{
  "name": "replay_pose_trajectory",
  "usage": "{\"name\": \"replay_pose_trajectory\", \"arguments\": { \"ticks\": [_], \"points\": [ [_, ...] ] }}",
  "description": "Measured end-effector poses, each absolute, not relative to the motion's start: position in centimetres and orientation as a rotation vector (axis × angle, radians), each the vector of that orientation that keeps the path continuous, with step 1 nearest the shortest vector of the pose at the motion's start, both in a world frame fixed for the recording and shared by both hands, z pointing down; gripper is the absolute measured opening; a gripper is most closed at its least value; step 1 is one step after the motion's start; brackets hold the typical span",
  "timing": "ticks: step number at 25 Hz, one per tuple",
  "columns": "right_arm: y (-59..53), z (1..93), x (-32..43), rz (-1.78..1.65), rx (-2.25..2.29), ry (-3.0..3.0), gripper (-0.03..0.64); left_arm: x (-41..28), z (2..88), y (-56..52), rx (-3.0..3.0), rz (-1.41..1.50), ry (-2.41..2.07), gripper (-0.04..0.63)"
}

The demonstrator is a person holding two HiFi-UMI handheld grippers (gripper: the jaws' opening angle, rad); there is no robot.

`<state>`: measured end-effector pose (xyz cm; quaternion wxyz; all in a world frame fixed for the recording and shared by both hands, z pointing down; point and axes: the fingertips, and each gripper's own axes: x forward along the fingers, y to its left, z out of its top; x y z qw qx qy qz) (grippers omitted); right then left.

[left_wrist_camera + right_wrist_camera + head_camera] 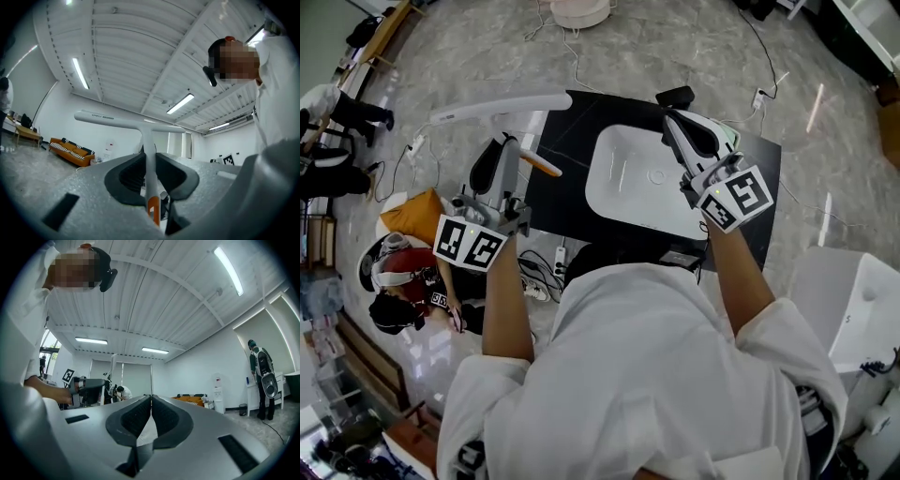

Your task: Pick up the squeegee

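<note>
A white T-shaped squeegee is held up in the air, its long blade [502, 108] at the far end. Its thin handle [542, 166] ends in an orange tip. My left gripper [500, 167] is shut on that handle, left of the black table. In the left gripper view the handle [149, 154] runs up between the dark pads to the crosswise blade [124, 122]. My right gripper [680, 127] hovers over the white basin, its jaws pressed together with nothing in them. The right gripper view shows the fingertips [151, 398] meeting.
A white basin [623, 192] lies on a black table [572, 131]. Cables and a power strip [539, 277] trail over the marble floor. A crouching person [403, 281] is at the left, a white cabinet [853, 291] at the right. Another person [260, 378] stands by the wall.
</note>
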<state>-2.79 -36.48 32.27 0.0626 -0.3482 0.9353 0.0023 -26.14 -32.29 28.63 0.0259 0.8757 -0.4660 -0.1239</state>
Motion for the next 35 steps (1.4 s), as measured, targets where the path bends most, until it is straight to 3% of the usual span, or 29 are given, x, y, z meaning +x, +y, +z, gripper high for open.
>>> {"name": "replay_pose_trajectory", "arguments": {
  "ticks": [13, 35],
  "points": [
    [-34.9, 33.8, -1.2, -0.025, -1.06, 2.828, 0.017, -26.5, 32.7, -30.4, 2.624, -0.409, -1.644, 0.077],
    [-34.8, 36.1, -2.9, -0.095, -1.033, 2.879, 0.014, -26.4, 34.5, -31.4, 2.583, -0.355, -1.586, 0.077]
  ]
}}
